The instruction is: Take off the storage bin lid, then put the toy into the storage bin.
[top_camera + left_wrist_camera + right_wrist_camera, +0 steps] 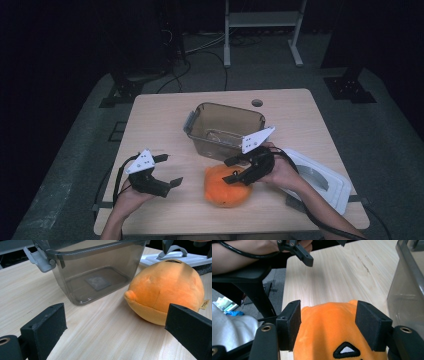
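**Right claw straddles the orange plush toy**

Your right claw (pixel 235 170) has its two black jaws spread wide, one on each side of the single orange plush toy (pixel 226 186). In the right gripper view the toy (pixel 332 330) bulges up between the jaw pads, which sit at or very near its flanks; whether they press into the fabric cannot be told. A black-edged triangular mark shows on the toy's near face.

The toy lies on the wooden table (pixel 160 120), near the front edge and slightly right of centre. There is one of it, and it rests just in front of the one clear plastic bin (pixel 225 127), close to the bin but not in it. In the left gripper view the toy (pixel 165 290) sits just beside the bin (pixel 95 277), whose inside holds nothing visible but its own floor.

Your left claw (pixel 162 170) hovers over the table to the left of the toy, well apart from it, jaws wide open and holding nothing.

One white lid (pixel 320 175) lies flat at the table's right edge, behind your right hand (pixel 282 172).
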A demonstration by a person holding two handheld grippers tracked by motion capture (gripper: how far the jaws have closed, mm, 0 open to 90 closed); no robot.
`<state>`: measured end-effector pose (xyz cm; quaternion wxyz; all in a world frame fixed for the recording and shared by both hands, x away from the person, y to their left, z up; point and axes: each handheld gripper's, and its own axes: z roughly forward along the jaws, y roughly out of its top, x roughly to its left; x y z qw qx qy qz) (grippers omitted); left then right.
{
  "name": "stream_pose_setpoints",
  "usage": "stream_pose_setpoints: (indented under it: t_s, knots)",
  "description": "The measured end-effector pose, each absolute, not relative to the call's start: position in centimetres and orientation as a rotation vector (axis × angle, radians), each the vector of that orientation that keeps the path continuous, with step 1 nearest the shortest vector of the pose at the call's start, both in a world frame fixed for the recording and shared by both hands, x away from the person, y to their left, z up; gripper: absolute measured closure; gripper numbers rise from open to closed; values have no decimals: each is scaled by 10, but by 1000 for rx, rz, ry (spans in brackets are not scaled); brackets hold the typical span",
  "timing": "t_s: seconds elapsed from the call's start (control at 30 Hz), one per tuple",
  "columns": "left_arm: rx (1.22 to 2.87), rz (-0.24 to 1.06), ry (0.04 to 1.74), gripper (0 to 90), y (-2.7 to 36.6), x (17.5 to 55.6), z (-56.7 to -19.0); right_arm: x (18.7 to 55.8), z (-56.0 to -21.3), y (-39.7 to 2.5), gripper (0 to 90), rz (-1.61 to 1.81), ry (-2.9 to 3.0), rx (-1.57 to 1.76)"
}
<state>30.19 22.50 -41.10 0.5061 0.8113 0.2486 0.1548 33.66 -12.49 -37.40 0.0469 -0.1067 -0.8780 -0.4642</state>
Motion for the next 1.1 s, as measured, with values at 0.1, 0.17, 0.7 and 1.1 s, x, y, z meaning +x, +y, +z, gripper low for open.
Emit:
stream_pose_setpoints:
  t_s: [0.1, 0.17, 0.7, 1.1]
  knots:
    - [1959, 377, 600, 27, 225, 301, -411, 338, -378, -122, 365, -1409, -2687, -319]
    - [1959, 379, 601, 27, 225, 301, -410, 338, -379, -120, 365, -1408, -2687, -320]
    - [1958, 376, 598, 27, 224, 300, -410, 337, -383, -116, 364, -1403, -2696, -313]
    - [1957, 373, 595, 27, 224, 299, -410, 338, -386, -114, 365, -1383, -2723, -304]
